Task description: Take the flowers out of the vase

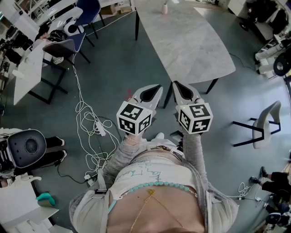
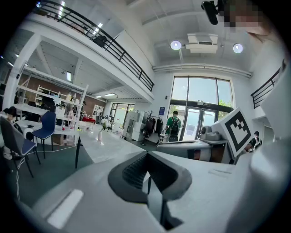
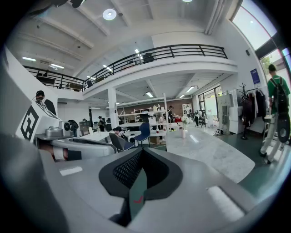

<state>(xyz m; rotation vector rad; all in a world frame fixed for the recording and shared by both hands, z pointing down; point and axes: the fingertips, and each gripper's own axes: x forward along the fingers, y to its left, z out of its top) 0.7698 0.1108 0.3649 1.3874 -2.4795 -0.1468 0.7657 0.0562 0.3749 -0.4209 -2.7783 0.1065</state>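
Observation:
A small pale vase [image 1: 164, 8] stands at the far end of a long grey marble table [image 1: 191, 45]. In the left gripper view the vase [image 2: 99, 135] is small and distant. In the right gripper view the vase [image 3: 183, 133] shows flowers [image 3: 184, 123] at its top. I hold both grippers side by side in the air above the floor, short of the table's near end. My left gripper [image 1: 158, 87] [image 2: 148, 154] is shut with nothing in it. My right gripper [image 1: 175, 83] [image 3: 142, 150] is likewise shut and empty.
White cables and a power strip [image 1: 93, 129] lie on the floor to the left. A grey chair [image 1: 263, 123] stands to the right and blue chairs [image 1: 75, 43] beside white desks [image 1: 27, 73] at the left. A person with a green backpack [image 2: 173, 125] stands near the glass doors.

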